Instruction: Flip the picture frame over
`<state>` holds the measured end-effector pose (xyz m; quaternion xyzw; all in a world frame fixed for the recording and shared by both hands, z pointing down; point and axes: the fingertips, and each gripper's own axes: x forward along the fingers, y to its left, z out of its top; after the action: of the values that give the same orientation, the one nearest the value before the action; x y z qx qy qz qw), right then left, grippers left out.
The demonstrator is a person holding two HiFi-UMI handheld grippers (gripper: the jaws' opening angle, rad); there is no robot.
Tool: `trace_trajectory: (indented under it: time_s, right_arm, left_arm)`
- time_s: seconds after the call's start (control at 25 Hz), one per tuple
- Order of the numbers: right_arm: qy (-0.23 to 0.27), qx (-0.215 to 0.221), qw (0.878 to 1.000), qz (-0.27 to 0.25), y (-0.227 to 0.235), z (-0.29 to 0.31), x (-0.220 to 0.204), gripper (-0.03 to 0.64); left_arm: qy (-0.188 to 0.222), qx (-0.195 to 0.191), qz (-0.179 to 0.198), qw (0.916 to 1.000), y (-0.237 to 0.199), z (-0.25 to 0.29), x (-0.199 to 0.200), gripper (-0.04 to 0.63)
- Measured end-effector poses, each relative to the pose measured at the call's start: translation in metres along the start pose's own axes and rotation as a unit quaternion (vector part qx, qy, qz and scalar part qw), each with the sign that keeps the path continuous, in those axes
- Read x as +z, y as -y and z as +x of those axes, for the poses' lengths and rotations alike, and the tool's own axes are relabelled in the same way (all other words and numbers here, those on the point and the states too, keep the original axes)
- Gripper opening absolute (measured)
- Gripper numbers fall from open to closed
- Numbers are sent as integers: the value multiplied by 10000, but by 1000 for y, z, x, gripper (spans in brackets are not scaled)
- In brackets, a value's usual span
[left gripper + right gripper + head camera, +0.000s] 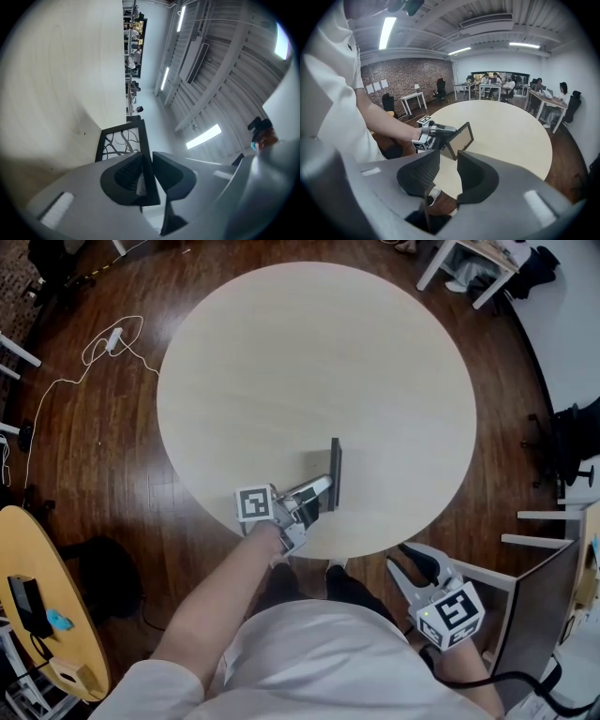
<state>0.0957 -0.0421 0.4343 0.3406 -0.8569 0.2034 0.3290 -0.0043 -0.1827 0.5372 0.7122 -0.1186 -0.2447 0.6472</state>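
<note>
The black picture frame [335, 472] stands on edge near the front rim of the round pale table [300, 343], lifted off its face. My left gripper [322, 493] is shut on the frame's near edge. In the left gripper view the frame [121, 142] shows a swirled line picture behind its black border, with the jaws [146, 174] clamped on that border. The right gripper view shows the frame's brown back [460, 138] tilted, with the left gripper [432, 134] holding it. My right gripper [410, 565] hangs open off the table's front right, nothing between its jaws [446, 176].
Dark wood floor surrounds the table. A white cable [89, 357] lies on the floor at the left. A yellow side table [37, 559] sits at the lower left. Chairs and a partition [530, 592] stand at the right. Desks with seated people [506, 86] fill the far room.
</note>
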Motion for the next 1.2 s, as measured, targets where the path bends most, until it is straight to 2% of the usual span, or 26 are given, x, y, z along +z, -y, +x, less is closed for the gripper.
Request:
trace_trajectory:
  time_s: [0.44,0.92,1.2]
  right_arm:
    - [-31,-80,9998,165,-9,4,-6,120]
    - [-40,-210,9992,335,-18,1,-16,120]
    - [33,-225,9990,391,-18,1,-19,120]
  left_arm:
    - [-325,37,27,9995,-11,-22,14,69]
    - [-557,447,52,9974,-34,-32,13,69]
    - [-726,1083,383,9907,-50,-34,16,69]
